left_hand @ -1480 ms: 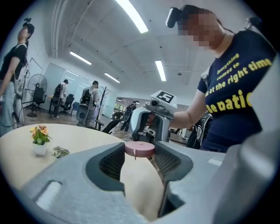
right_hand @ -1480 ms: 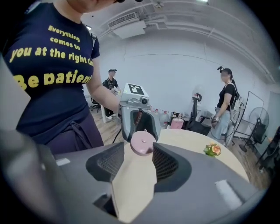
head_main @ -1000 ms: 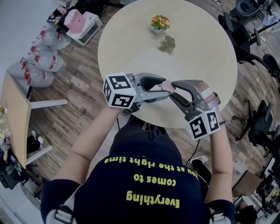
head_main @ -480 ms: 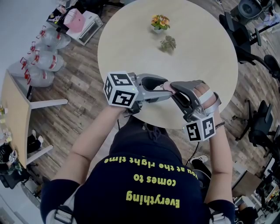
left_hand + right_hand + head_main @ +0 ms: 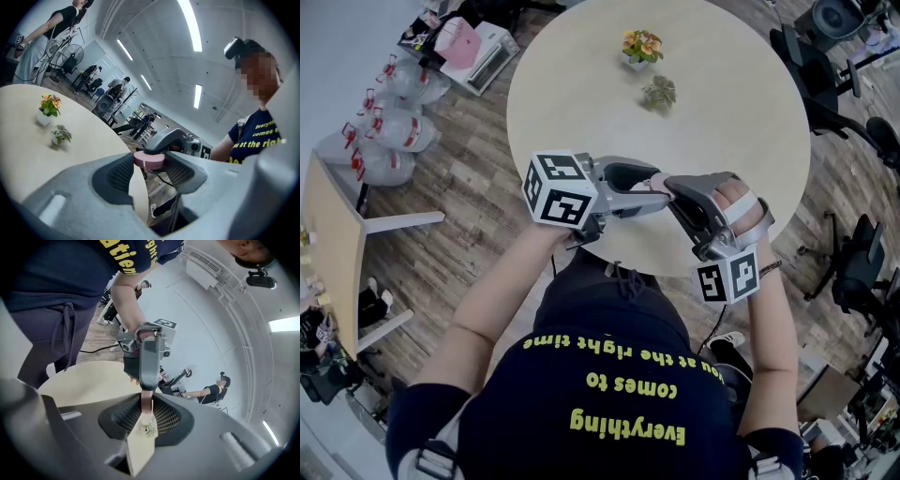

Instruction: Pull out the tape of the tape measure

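Note:
A small round pink tape measure [image 5: 657, 181] hangs just above the near edge of the round table [image 5: 694, 94]. My left gripper [image 5: 655, 187] comes in from the left and is shut on it across its width, the pink disc [image 5: 149, 161] sitting between the wide-set pads. My right gripper [image 5: 667, 191] meets it from the right. Its jaws have just been closing, and in the right gripper view the pink case [image 5: 146, 401] shows edge-on, pinched between the narrow-set pads of that gripper [image 5: 146, 411]. No pulled-out tape is visible.
Further back on the table stand a pot of orange flowers [image 5: 643, 47] and a small green plant [image 5: 659, 92]. Office chairs [image 5: 825, 75] line the right side. Bags of bottles [image 5: 394, 131] and a wooden desk [image 5: 333, 253] sit at the left.
The right gripper has rolled, its marker cube swinging lower, and its jaws have narrowed onto the tape measure. The left gripper keeps its grip and has barely moved.

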Action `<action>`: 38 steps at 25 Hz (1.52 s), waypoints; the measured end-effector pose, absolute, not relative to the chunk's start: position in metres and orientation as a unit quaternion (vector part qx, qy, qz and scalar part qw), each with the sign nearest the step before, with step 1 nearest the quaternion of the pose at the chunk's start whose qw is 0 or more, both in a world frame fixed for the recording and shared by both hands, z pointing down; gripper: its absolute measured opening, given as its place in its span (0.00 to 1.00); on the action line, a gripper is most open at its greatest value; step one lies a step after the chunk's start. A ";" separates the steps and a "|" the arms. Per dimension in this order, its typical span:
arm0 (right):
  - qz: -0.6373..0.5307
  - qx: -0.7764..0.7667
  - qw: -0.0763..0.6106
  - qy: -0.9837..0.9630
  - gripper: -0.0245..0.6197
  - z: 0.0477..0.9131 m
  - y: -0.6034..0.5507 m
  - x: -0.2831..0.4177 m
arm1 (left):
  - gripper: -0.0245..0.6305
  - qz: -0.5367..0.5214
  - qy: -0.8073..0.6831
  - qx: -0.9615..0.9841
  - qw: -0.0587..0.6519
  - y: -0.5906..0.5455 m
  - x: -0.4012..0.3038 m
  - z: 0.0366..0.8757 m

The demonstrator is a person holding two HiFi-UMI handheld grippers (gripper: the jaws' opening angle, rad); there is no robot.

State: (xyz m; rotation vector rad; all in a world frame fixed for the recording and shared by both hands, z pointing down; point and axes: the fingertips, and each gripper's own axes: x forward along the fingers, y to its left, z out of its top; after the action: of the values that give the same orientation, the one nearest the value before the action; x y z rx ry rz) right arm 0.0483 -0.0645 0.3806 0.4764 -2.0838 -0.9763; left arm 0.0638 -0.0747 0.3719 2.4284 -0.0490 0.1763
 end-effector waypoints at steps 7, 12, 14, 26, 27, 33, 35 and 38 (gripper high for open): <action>-0.380 0.194 0.387 -0.817 0.17 0.382 -0.064 0.051 | 0.37 0.072 -0.016 0.934 0.348 -0.074 0.067 0.373; -0.380 0.208 0.380 -0.817 0.17 0.379 -0.063 0.054 | 0.37 0.057 -0.012 0.939 0.340 -0.073 0.069 0.370; -0.378 0.216 0.375 -0.818 0.17 0.376 -0.063 0.055 | 0.37 0.046 -0.014 0.941 0.336 -0.072 0.069 0.368; -0.358 0.250 0.367 -0.822 0.17 0.366 -0.063 0.071 | 0.34 0.022 -0.020 0.943 0.331 -0.076 0.055 0.363; -0.358 0.251 0.366 -0.822 0.17 0.366 -0.062 0.071 | 0.33 0.022 -0.017 0.944 0.330 -0.074 0.055 0.363; -0.367 0.248 0.364 -0.819 0.17 0.366 -0.056 0.068 | 0.17 0.015 0.002 0.944 0.329 -0.067 0.056 0.360; -0.367 0.247 0.363 -0.820 0.17 0.365 -0.054 0.067 | 0.11 0.012 0.005 0.944 0.329 -0.066 0.055 0.358; -0.368 0.245 0.361 -0.821 0.17 0.363 -0.053 0.067 | 0.05 0.014 0.006 0.944 0.329 -0.067 0.055 0.358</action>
State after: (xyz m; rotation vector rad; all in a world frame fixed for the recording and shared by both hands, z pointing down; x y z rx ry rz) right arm 0.0674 -0.0532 0.3630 0.6321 -2.1157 -0.9481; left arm 0.0549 -0.0667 0.3575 2.4712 0.0153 0.0363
